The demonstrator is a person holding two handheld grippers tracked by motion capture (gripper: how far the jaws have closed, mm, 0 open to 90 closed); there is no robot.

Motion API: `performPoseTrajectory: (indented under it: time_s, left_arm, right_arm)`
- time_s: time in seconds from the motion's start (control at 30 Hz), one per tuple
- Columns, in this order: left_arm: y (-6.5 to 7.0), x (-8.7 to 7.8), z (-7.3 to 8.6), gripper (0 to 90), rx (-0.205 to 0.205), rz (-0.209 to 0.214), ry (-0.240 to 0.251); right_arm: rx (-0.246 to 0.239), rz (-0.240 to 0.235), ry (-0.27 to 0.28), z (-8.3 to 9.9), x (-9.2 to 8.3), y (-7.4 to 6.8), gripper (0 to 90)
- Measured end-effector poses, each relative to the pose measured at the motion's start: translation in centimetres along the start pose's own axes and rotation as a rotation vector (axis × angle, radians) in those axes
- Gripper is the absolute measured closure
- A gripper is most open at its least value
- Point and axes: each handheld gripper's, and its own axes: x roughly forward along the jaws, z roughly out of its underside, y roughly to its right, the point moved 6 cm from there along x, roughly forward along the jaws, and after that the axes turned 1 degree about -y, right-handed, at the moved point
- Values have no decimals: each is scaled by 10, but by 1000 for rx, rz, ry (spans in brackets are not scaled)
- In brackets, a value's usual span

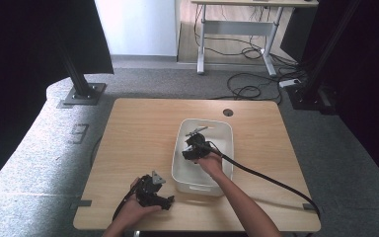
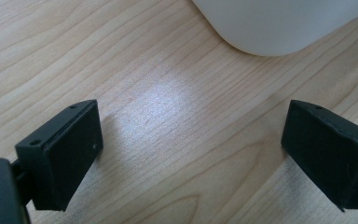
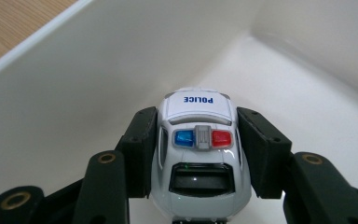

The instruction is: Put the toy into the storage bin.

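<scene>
the right gripper (image 3: 198, 154) has its two black pads clamped on the flanks of a small white police car (image 3: 199, 154), a toy with a blue and red light bar on the roof and the word police on its hood. the car sits between the jaws inside the white bin (image 3: 74, 84), low over the bin's pale floor; whether its wheels touch that floor i cannot tell. in the high view the right gripper (image 1: 193, 147) reaches into the bin (image 1: 227, 129), which stands on the right half of the wooden surface (image 1: 138, 128), running from mid-depth toward the near edge. the left gripper (image 1: 154, 192) rests close to the near edge of the surface, left of the bin, its jaws spread wide with nothing between them and bare wood (image 2: 177, 140) under them. the car looks like hard, glossy plastic: light, stiff, unlikely to crush, but smooth and rounded, so it could slide or twist out of a loose pinch. the flat door panels on either side, where the pads press now, seem the best place to hold it, low enough that the curved roof does not squeeze it upward.
</scene>
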Motion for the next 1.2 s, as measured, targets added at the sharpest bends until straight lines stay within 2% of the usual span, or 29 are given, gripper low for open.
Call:
performPoseTrajectory:
  time_s: [0.43,0.77,0.8,0.87,1.07,1.13,1.2]
  left_arm:
    - [0,0,0,57,-2,0,1]
    - [1,0,0,57,-1,2,1]
    - [1,0,0,57,-1,1,0]
    - [1,0,0,56,-1,1,0]
    - [1,0,0,56,0,1,1]
    - [1,0,0,57,0,1,0]
    - [1,0,0,56,3,2,-1]
  right_arm:
    - [-35,4,-36,5,10,1,500]
    - [-31,-5,-56,8,15,0,484]
    - [-24,-22,-45,7,15,0,450]
    - [-17,-27,-40,6,14,-1,448]
    - [-17,-14,-30,4,6,0,393]
    - [-21,-9,-35,5,5,1,386]
    - [-56,4,-59,8,0,1,365]
